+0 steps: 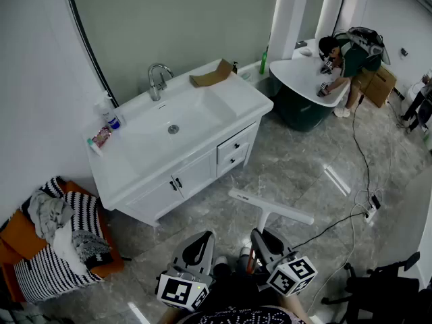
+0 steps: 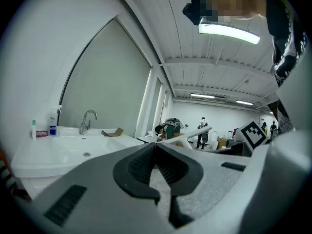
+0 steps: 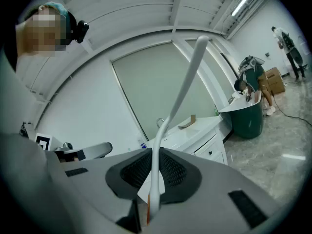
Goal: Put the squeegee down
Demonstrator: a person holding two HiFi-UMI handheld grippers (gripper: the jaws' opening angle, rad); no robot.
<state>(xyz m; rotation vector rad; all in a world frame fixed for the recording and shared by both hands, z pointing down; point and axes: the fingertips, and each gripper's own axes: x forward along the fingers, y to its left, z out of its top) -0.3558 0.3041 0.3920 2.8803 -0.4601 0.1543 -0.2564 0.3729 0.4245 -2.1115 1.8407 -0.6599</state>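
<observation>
**Squeegee clamped in the right gripper, not set down yet**

In the head view both grippers are held low at 6 o'clock, side by side, pointed toward 12 and tipped just slightly nose-down. The right gripper (image 1: 258, 235) is closed on the white handle of the squeegee (image 1: 264, 211), whose blade is carried crosswise out at 12 o'clock, over the grey floor (image 1: 304, 167). The left gripper (image 1: 204, 238) is seen with its jaws pressed together and nothing between them. The sink worktop (image 1: 236, 96) is found off at 11 o'clock.
</observation>
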